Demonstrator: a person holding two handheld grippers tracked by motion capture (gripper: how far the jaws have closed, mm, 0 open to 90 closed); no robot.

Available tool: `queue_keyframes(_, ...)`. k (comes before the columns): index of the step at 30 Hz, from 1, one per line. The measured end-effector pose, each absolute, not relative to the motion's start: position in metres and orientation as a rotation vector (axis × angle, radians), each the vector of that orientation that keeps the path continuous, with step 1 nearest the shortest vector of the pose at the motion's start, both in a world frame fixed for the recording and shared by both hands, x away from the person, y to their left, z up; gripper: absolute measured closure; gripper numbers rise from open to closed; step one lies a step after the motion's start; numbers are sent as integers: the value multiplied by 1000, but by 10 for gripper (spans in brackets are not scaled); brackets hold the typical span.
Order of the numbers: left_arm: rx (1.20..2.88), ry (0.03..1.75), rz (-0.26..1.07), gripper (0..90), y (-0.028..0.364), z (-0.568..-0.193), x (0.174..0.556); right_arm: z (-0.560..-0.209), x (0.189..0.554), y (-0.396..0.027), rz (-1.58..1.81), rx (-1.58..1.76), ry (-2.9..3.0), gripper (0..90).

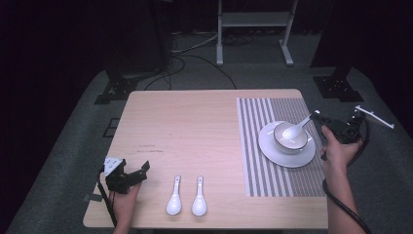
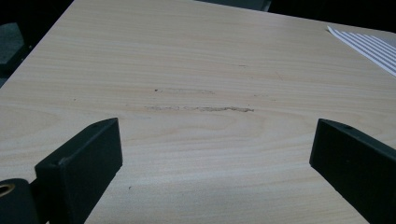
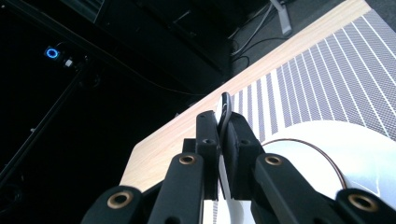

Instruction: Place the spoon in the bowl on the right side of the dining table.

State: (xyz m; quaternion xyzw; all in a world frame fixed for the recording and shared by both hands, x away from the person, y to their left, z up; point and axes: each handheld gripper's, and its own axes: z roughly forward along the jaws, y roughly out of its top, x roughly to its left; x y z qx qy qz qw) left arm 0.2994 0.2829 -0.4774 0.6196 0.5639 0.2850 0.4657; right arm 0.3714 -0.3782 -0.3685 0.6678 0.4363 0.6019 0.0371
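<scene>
1. Spoon (image 1: 295,129) sits bowl-down in the bowl (image 1: 290,137), at 3 o'clock on the desk (image 1: 195,126); right tool (image 1: 316,115) is clamped on its handle.
2. Left tool (image 1: 136,171), at 7 o'clock, gapes wide, holding nothing.
3. Two spoons (image 1: 186,196) lie at 6 o'clock.

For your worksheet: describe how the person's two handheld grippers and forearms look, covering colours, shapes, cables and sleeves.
Both are black. The left gripper has flat rectangular jaws and a grey three-cornered plate on top. The right gripper has brass-coloured pivot rings and trails a black cable. The forearms are bare, no sleeves.

table (image 1: 195,122) – pale matt wood | bowl (image 1: 291,138), spoon (image 1: 295,129) – glossy white ceramic
</scene>
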Motion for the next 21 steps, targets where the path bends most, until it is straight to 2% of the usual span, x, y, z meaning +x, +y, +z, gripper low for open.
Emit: queue_keyframes(21, 1522, 1383, 703, 12, 283, -477, 299, -400, 375, -382, 1749, 2132, 1324, 849)
